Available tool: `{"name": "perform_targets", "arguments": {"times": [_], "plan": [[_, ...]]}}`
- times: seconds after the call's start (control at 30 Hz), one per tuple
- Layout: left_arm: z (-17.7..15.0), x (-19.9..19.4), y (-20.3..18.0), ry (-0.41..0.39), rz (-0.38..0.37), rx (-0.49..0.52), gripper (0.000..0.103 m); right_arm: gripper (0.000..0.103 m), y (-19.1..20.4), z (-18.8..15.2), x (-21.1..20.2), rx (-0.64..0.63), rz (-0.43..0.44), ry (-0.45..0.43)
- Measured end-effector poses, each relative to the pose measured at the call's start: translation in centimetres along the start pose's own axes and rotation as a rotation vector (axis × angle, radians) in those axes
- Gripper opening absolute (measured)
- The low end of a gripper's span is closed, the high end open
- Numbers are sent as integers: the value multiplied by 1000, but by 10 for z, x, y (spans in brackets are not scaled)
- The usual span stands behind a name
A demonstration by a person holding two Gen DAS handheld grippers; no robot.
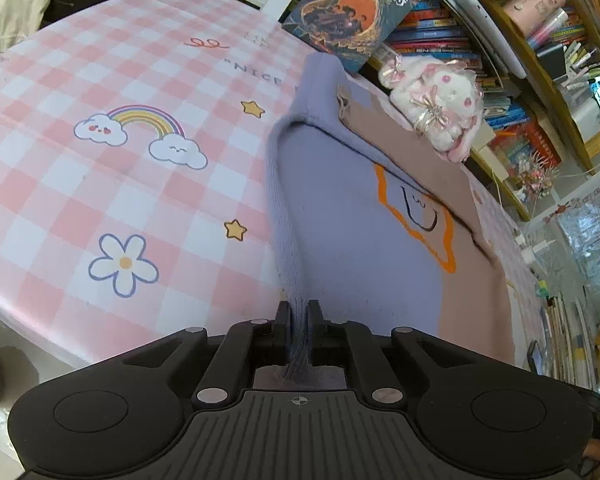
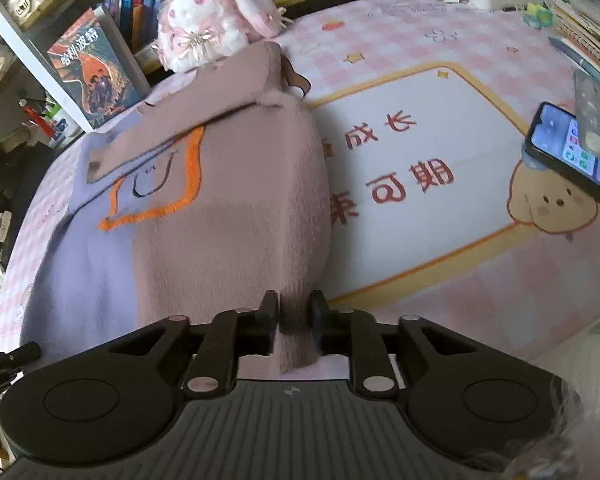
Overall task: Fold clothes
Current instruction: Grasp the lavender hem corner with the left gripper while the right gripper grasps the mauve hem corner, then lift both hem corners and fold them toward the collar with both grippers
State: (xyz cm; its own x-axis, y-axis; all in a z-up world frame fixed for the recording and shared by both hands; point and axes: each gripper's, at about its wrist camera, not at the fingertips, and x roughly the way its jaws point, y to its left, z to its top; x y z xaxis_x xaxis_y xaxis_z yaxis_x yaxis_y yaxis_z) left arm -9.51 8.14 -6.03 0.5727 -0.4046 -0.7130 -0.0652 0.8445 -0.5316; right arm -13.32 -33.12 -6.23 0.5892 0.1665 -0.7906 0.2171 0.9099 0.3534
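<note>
A knitted sweater (image 1: 340, 220), half lilac and half dusty pink with an orange star outline, lies folded on the pink checked table mat (image 1: 120, 180). My left gripper (image 1: 299, 312) is shut on the lilac hem, and a ridge of cloth runs up from its pads. In the right wrist view the sweater (image 2: 228, 220) shows its pink half, with a sleeve folded across the top. My right gripper (image 2: 295, 308) holds the pink hem; the jaws stand slightly apart and the bunched cloth fills the gap and touches both pads.
A white and pink plush toy (image 2: 208, 28) sits right behind the sweater, against a shelf of books (image 1: 432, 36). An illustrated book (image 2: 92, 76) leans at the back. A phone (image 2: 572, 152) lies at the mat's right edge. The table's near edge is just below both grippers.
</note>
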Motion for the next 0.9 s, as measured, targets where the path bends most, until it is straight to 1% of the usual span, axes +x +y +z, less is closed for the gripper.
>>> {"name": "perform_targets", "arguments": {"times": [0.03,0.13,0.17,0.2,0.23,0.37,0.5,0.7,0.9], "plan": [[0,1,2,4,1,-9,10,25,-1,-1,0,3,0,3],[-3,8,7,22,3,-45,10,25,-4,-3,1,8,6,6],[-4,9,9,16,-7,-56,10,25,-3,-2,2,0,7,8],[-4,9,11,11,-16,-67,9,19,-3,-2,3,-9,9,10],[-4,10,13,9,-23,-77,5,11,-2,-1,5,-17,16,19],[-5,5,13,-1,-13,-90,4,9,-5,-1,3,-9,40,24],[-10,-7,12,-11,-25,-99,4,9,-9,-3,-8,14,78,31],[-27,-26,13,-8,-42,-131,4,9,-21,-12,-24,42,124,55],[-47,-38,12,2,-36,-146,4,9,-35,-26,-38,44,155,90]]}}
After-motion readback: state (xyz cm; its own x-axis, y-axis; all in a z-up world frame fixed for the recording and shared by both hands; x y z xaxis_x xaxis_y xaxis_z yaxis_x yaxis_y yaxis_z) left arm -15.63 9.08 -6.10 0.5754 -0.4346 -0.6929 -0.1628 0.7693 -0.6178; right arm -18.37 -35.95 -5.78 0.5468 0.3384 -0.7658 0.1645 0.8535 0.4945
